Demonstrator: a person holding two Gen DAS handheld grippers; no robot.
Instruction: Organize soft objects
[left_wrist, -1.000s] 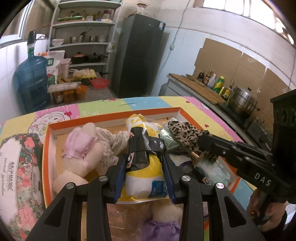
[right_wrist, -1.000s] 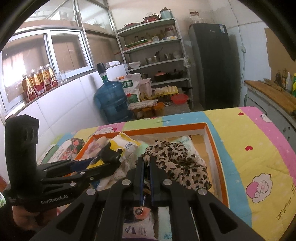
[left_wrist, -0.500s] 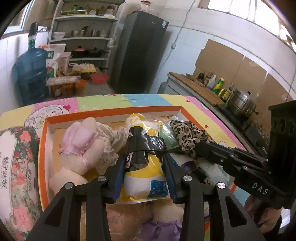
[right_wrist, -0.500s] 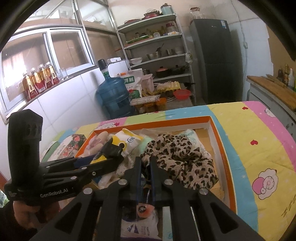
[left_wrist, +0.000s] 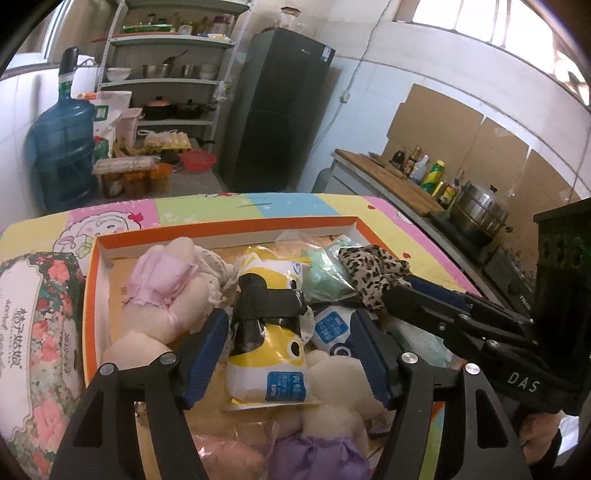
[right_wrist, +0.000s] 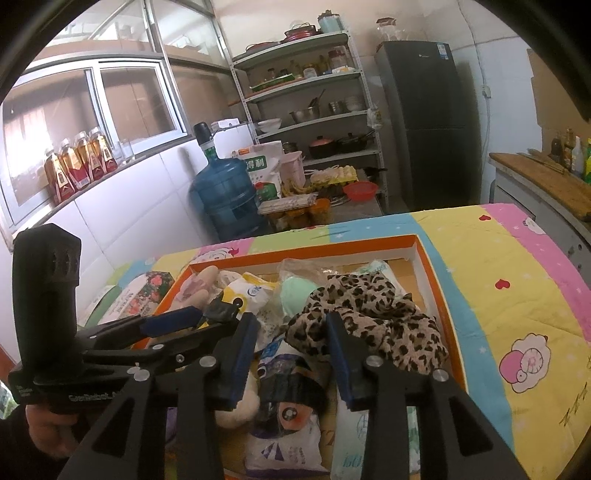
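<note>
Left wrist: yellow pouch (left_wrist: 264, 354) between spread claw (left_wrist: 288, 354) (perhaps untouched).

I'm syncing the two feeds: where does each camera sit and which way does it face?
Left wrist: on the left tool, facing forward over the orange tray at the yellow pack; own open fingers and the right tool show.
Right wrist: on the right tool, facing the leopard cloth; own open fingers and the left tool show.
Shared: tray, cloth, fridge.
</note>
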